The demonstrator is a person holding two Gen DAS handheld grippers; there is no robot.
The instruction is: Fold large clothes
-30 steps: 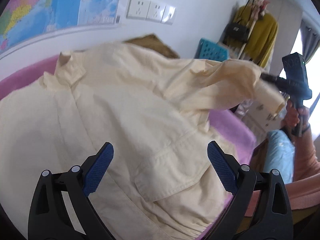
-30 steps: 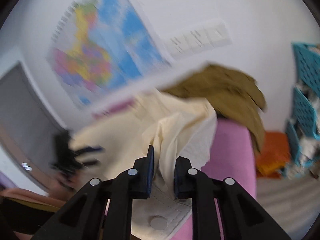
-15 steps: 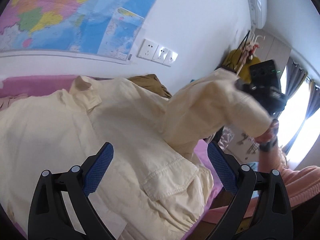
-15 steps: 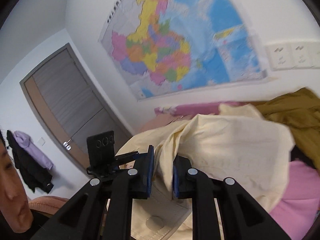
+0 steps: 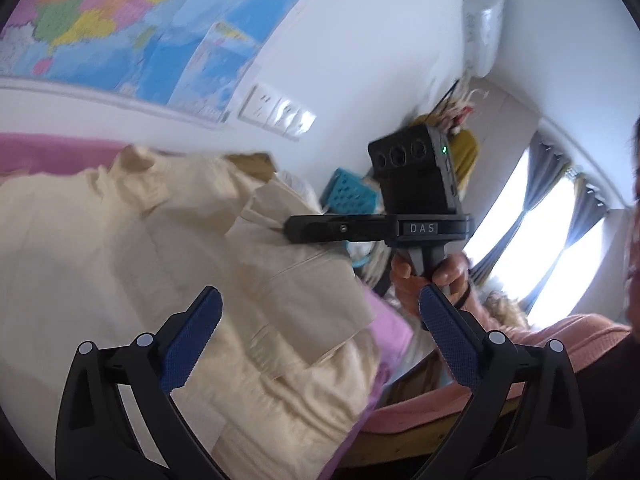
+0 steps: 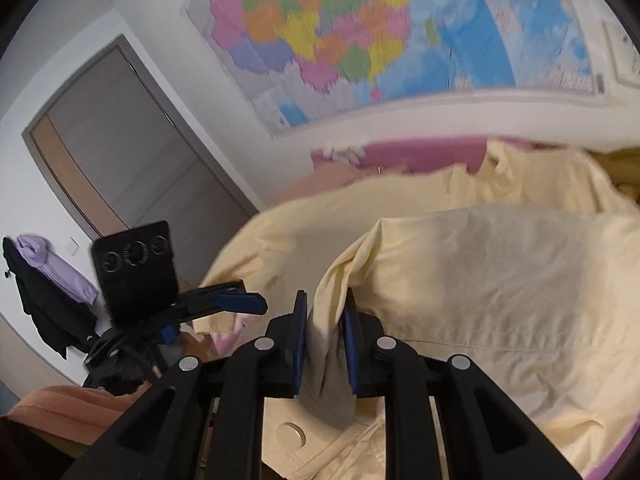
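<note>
Shirt, pale yellow, lies on the pink bed below the wall map, its sleeve pinched by the right gripper mid-fold; left gripper spread, likely next smoothing.

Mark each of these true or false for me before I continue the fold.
1. The right tongs are shut on a fold of the shirt. True.
2. The left tongs grip the shirt. False: they are open, holding nothing.
3. The shirt is dark blue. False: it is pale yellow.
4. The shirt lies on a pink cover. True.
5. A map hangs on the wall behind. True.
6. The door stands wide open. False: it looks closed.
</note>
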